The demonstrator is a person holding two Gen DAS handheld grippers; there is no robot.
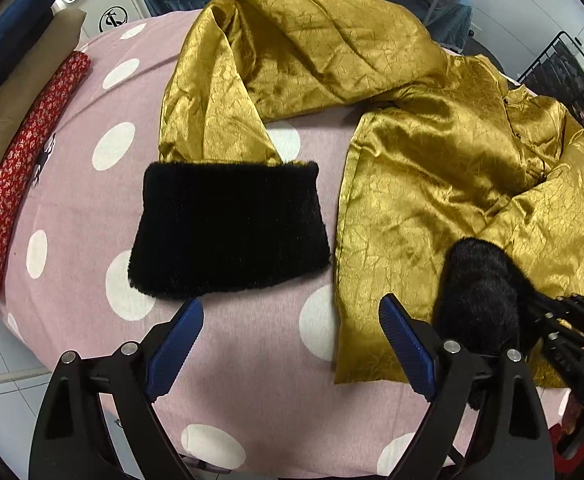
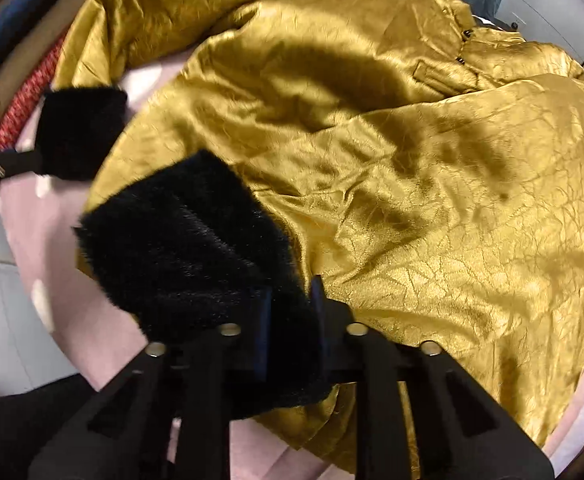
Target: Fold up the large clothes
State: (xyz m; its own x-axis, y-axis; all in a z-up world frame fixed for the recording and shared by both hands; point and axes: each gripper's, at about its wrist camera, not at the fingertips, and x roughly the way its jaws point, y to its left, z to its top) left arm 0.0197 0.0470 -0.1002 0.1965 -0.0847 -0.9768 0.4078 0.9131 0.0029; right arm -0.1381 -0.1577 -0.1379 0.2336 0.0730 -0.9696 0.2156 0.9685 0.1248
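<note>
Logo [image 1: 113, 19] on cabinet, lettering unreadable

The right tongs [image 2: 292, 320] sink into black fur cuff [image 2: 188, 248], pads mostly hidden.

Right claw [image 2: 292, 320] clamped on black fur cuff [image 2: 184, 248], gold garment [image 2: 412, 200] beneath.

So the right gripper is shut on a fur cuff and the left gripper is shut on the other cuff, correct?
Not quite. The left gripper is open, above the bedsheet just short of its cuff, per the left wrist view. The right gripper is shut on its cuff.
</note>
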